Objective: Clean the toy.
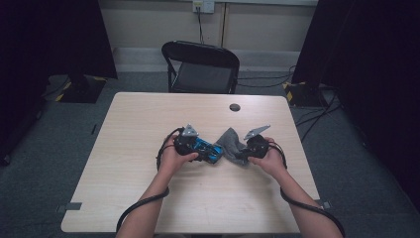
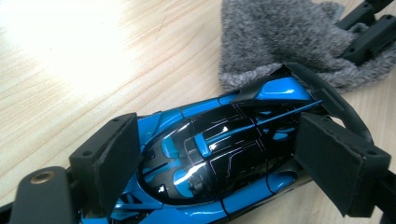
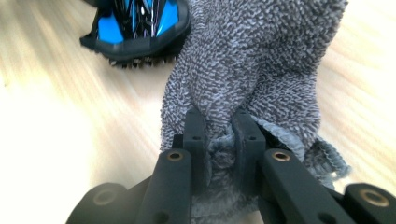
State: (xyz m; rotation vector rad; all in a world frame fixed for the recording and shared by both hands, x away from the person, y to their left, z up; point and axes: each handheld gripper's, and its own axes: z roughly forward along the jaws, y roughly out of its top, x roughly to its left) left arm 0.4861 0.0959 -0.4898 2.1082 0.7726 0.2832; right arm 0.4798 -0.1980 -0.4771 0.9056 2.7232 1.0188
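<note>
The left gripper is clamped across a blue-and-black toy car; its long axis runs from seven to two o'clock in that view, wing end touching a grey terry cloth. The cloth is pinched by the right gripper, whose view reveals its looped pile. Both lie mid-table.

**Layout on the tabletop**

Toy car near mid-tabletop, between the left tongs. Cloth just right of it, touching its end, pinched in the right tongs. Round grommet farther back. Folding chair behind the tabletop.
</note>
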